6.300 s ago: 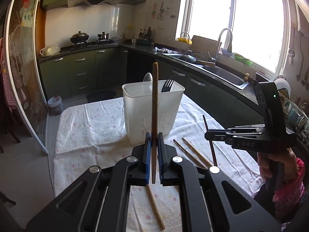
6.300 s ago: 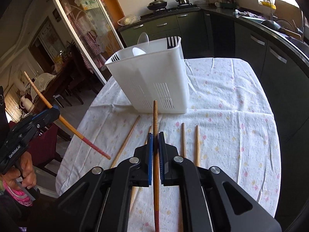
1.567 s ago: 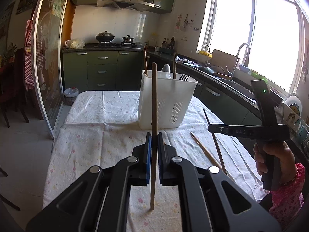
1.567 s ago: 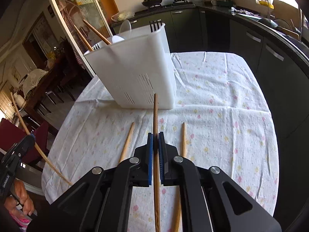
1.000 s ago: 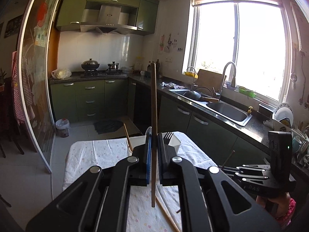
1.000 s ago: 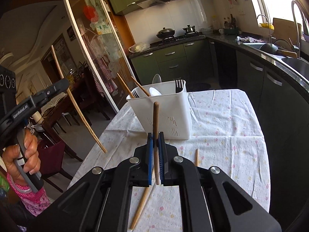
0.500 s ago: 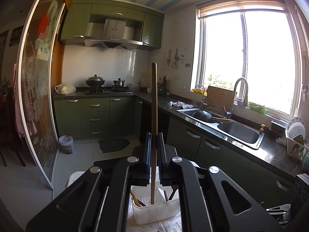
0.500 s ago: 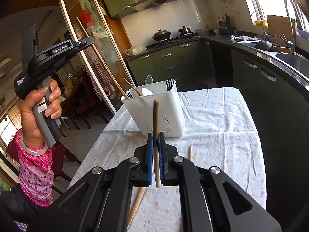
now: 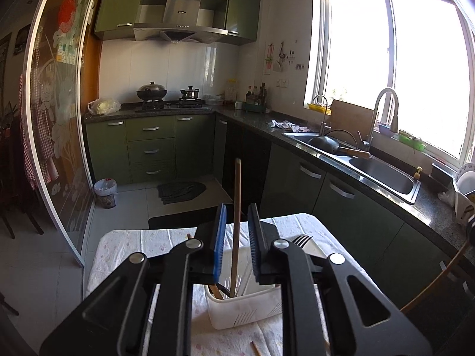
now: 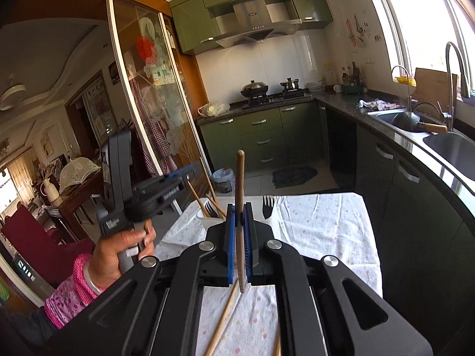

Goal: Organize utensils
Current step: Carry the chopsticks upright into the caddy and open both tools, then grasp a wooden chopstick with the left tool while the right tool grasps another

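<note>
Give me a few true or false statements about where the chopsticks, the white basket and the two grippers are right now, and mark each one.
1. The left gripper clamps its chopstick tightly. False: its jaws have just been opening, and the blue pads stand clear of the stick on both sides.
2. That chopstick's lower end is inside the white basket. True.
3. The right gripper is empty. False: its jaws are shut on an upright chopstick.
4. A fork stands in the basket, tines up. True.
5. No chopsticks are left on the tablecloth. False: at least one loose chopstick lies on it below the right gripper.
</note>
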